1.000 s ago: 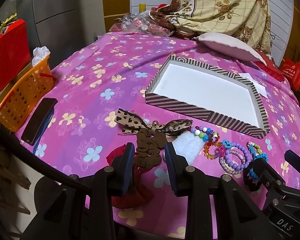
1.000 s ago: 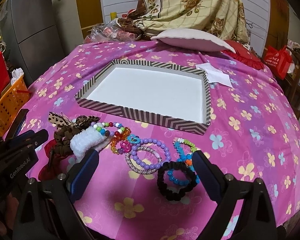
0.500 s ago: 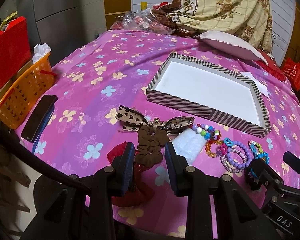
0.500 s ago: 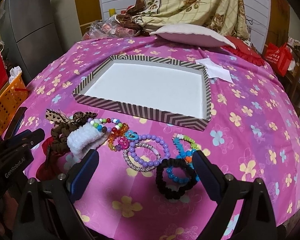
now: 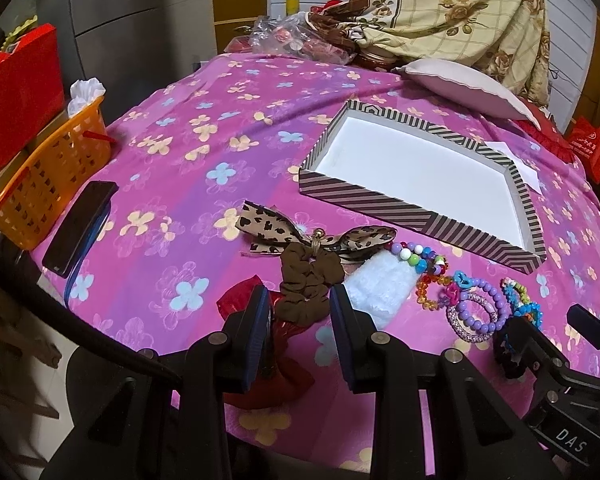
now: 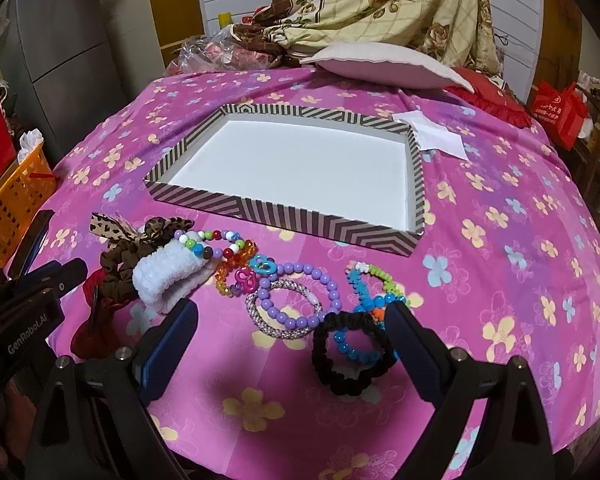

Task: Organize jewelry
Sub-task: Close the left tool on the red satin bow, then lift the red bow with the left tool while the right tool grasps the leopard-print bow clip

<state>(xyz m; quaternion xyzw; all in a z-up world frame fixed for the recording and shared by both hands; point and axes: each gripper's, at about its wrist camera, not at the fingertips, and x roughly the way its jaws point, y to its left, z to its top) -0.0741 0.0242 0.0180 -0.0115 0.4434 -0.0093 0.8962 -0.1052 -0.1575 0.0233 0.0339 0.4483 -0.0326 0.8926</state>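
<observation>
Your left tool (image 5: pixel 300 316) sat partly open over the near edge of the table (image 5: pixel 172 184), its two pads either side of the brown scrunchie (image 5: pixel 306 280) but, as far as the view showed, not pressing it; it held nothing. Your right tool (image 6: pixel 292 344) was spread wide and empty, with the black scrunchie (image 6: pixel 352 356) lying on the cloth between its fingers, nearer the right-hand one.

The jewelry lay in a row along the near side of the pink flowered tablecloth (image 6: pixel 500 240). From the left: a red scrunchie (image 5: pixel 240 304) partly under your left tool, the brown scrunchie against a leopard-print bow (image 5: pixel 268 224), a white fluffy scrunchie (image 6: pixel 168 280), a multicoloured bead bracelet (image 6: pixel 216 240), a purple bead bracelet (image 6: pixel 300 296) over a woven band, and blue-and-green bead bracelets (image 6: pixel 372 288).

Just beyond them stood the striped box lid (image 6: pixel 284 216), its white inside bare. An orange basket (image 5: pixel 40 184) and a dark phone (image 5: pixel 80 224) sat at the left edge.
</observation>
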